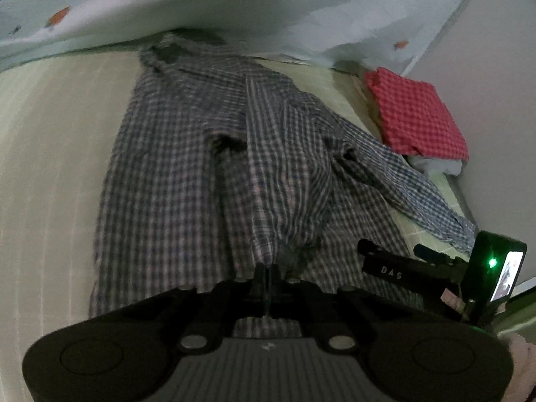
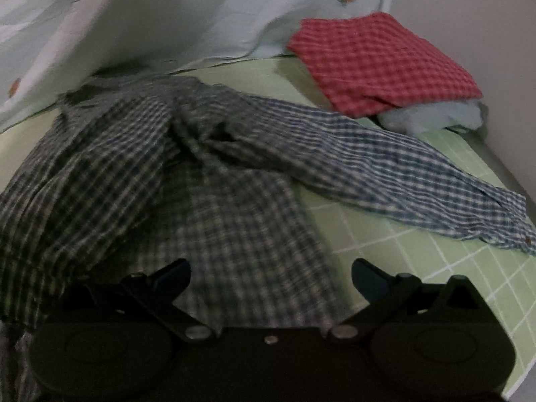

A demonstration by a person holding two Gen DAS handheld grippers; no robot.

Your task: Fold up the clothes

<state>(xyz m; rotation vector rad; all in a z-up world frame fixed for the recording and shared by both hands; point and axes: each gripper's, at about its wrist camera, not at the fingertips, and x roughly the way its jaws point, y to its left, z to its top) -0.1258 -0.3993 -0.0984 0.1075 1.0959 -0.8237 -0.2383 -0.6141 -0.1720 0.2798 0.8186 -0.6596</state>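
Observation:
A blue-and-white checked shirt (image 1: 207, 167) lies spread and rumpled on a green gridded mat (image 1: 50, 154), collar at the far end. One sleeve (image 2: 385, 164) stretches out to the right. My left gripper (image 1: 267, 276) is shut on a bunched fold of the shirt's near hem and lifts it slightly. My right gripper (image 2: 271, 278) is open and empty, its fingers over the shirt's lower right part (image 2: 234, 221). The right gripper also shows in the left wrist view (image 1: 392, 249), to the right of my left one.
A folded red checked garment (image 2: 382, 60) rests on a pale folded item (image 2: 432, 117) at the mat's far right. A light blue sheet with small orange prints (image 2: 184, 13) hangs along the back. A grey wall (image 1: 495, 83) stands close on the right.

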